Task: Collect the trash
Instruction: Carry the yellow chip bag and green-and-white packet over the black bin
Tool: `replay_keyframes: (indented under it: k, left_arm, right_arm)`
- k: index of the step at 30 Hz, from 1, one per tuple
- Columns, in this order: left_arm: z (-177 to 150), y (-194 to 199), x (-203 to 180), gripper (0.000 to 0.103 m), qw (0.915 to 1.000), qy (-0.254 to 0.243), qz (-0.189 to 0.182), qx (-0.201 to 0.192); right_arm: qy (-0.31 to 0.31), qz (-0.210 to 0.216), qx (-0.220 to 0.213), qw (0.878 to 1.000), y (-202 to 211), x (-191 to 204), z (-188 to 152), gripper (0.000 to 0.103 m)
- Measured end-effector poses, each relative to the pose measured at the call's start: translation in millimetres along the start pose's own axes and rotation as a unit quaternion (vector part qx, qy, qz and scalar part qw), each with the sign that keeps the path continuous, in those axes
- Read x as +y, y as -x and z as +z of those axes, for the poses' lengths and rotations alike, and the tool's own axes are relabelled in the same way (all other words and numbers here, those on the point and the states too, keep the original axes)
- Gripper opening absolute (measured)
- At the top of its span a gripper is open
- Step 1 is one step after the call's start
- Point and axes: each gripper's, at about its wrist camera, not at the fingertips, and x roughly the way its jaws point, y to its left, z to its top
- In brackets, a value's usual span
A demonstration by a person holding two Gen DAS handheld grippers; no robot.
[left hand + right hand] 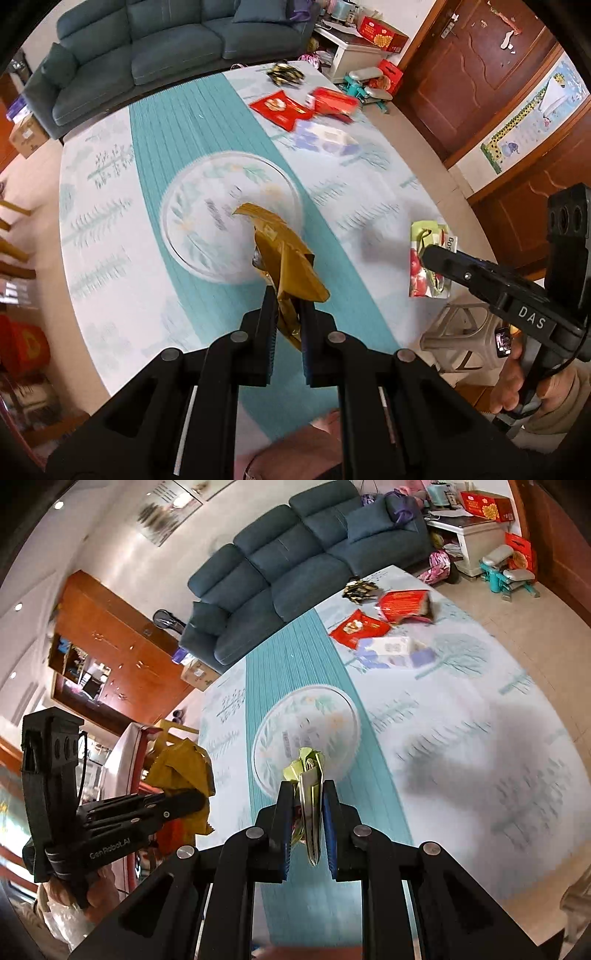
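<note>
Both grippers loaded. Left gripper [284,295] is clamped on a gold foil wrapper [286,254]: crumpled, glossy, folded into a rough wedge. Its long axis runs along the fingers, its pointed tip aimed away over the glass plate [184,206] on the table [110,229]. Right gripper [308,786] is pinched on a green-and-red snack packet [310,775], seen edge-on, folded flat, silver lining showing; its long axis also follows the fingers, above the table's teal stripe.

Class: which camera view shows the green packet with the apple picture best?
The left wrist view: the green packet hangs there face-on, its printed front plain. The right wrist view shows it only edge-on, folded between the right tongs.
</note>
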Motion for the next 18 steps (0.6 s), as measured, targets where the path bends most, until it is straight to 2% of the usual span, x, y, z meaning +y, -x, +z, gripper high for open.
replay_keyframes:
  k: [6,11,14,18]
  left_arm:
    - [-64.0,1.1,-76.2,0.008,0.9997,0.024,0.008,-0.005]
    - [-116.2,-0.6,-133.9,0.008,0.9994,0.030,0.018,-0.001]
    - [-146.2,-3.5,-164.0,0.008,0.9993,0.026,0.028,0.005]
    - [-184.2,-12.9,-191.3,0.008,0.9985,0.027,0.035,0.032]
  right_arm:
    - [0.007,0.014,-0.003,1.000,65.1,-50.8,-61.0,0.014]
    - [0.009,0.019,0.012,1.000,107.2,-92.0,-113.5,0.014]
    - [0.009,0.018,0.023,1.000,120.0,-111.4,-140.7,0.014]
    - [-0.014,0.020,0.047,0.999,123.8,-131.5,-172.8,0.014]
